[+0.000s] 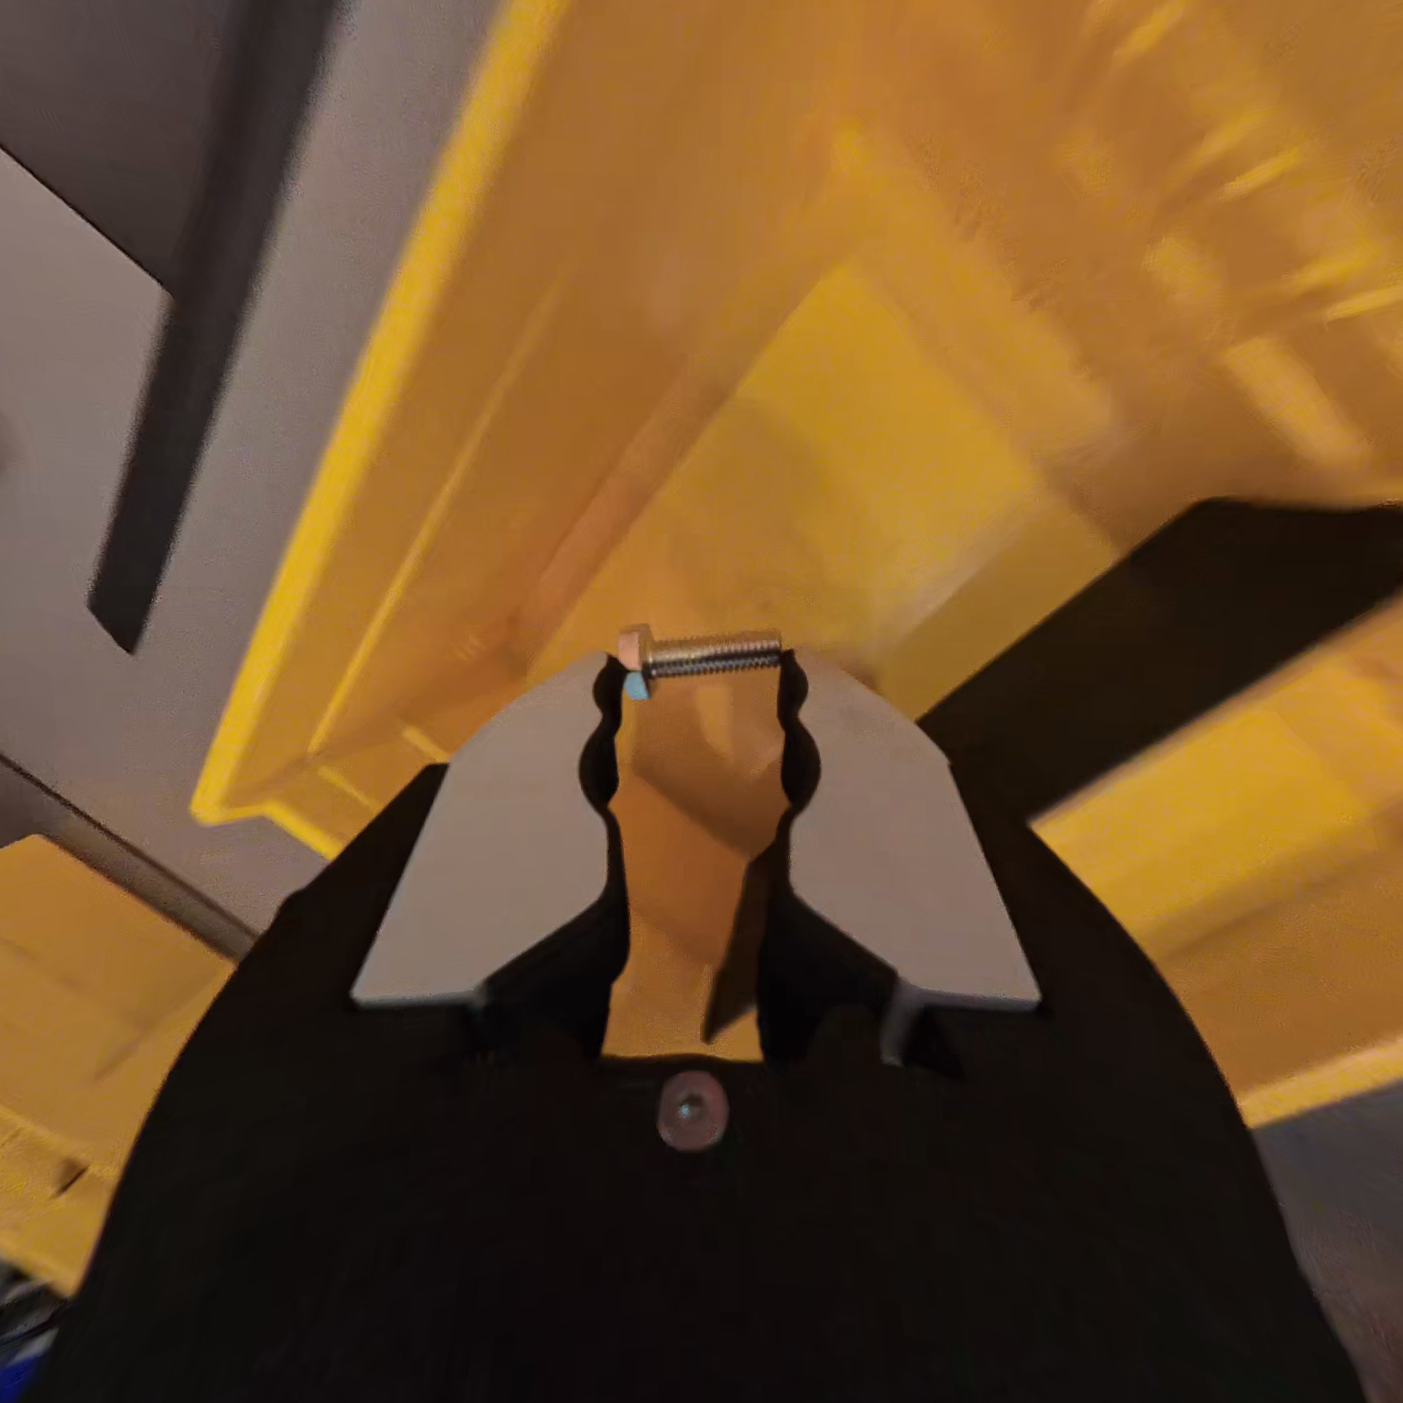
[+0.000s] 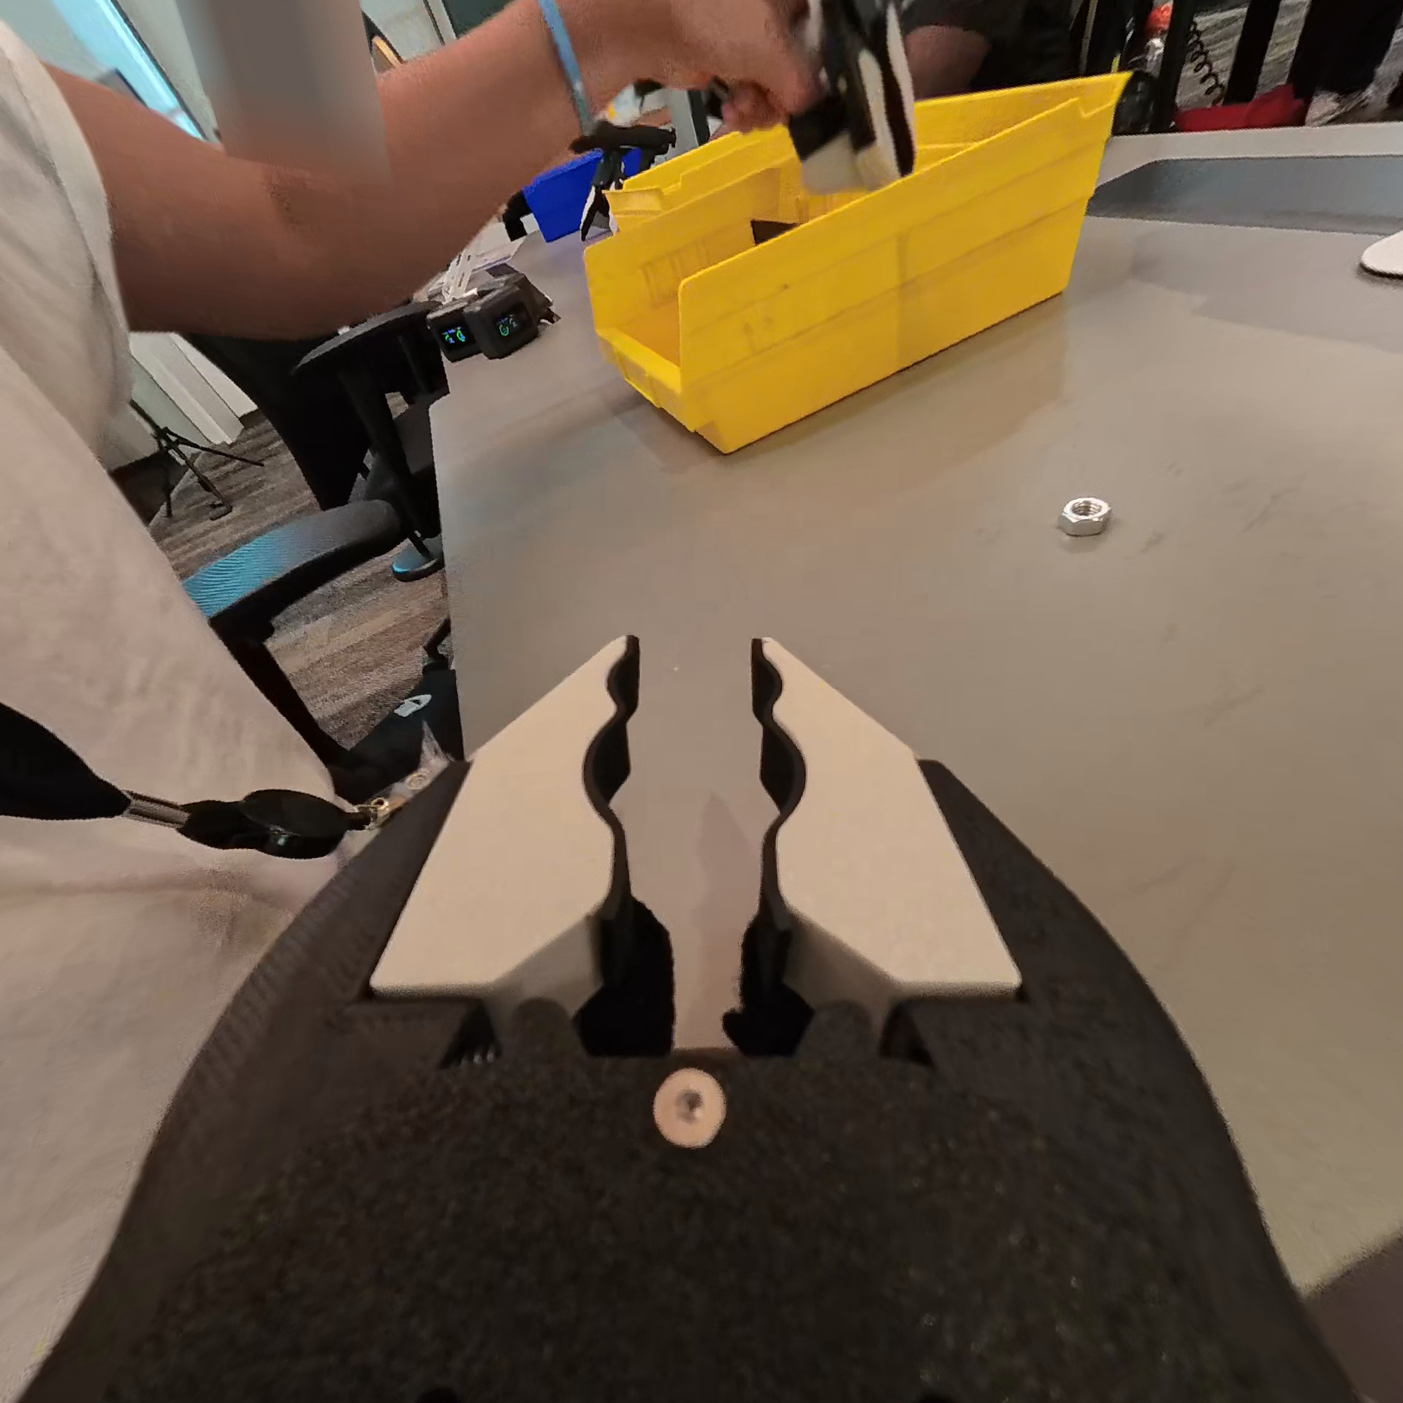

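My left gripper [image 1: 702, 664] is shut on a small hex-head bolt [image 1: 702, 651], held crosswise at the fingertips, head to the left. It hangs over the inside of a yellow plastic bin [image 1: 759, 342]. The right wrist view shows that bin [image 2: 873, 304] standing on the grey table [image 2: 911, 683], with the left gripper [image 2: 850, 144] in a person's hand reaching into it from above. My right gripper [image 2: 695, 645] is open and empty, low over the table near its front edge. A silver hex nut [image 2: 1084, 517] lies on the table, ahead and to the right of it.
A second yellow bin wall [image 1: 1253, 873] shows at the lower right of the left wrist view. A blue bin [image 2: 565, 193] and small black devices [image 2: 486, 326] sit beyond the yellow bin at the left. An office chair [image 2: 319, 547] stands off the table's left edge. Tip to tip, the grippers are about 45 cm apart.
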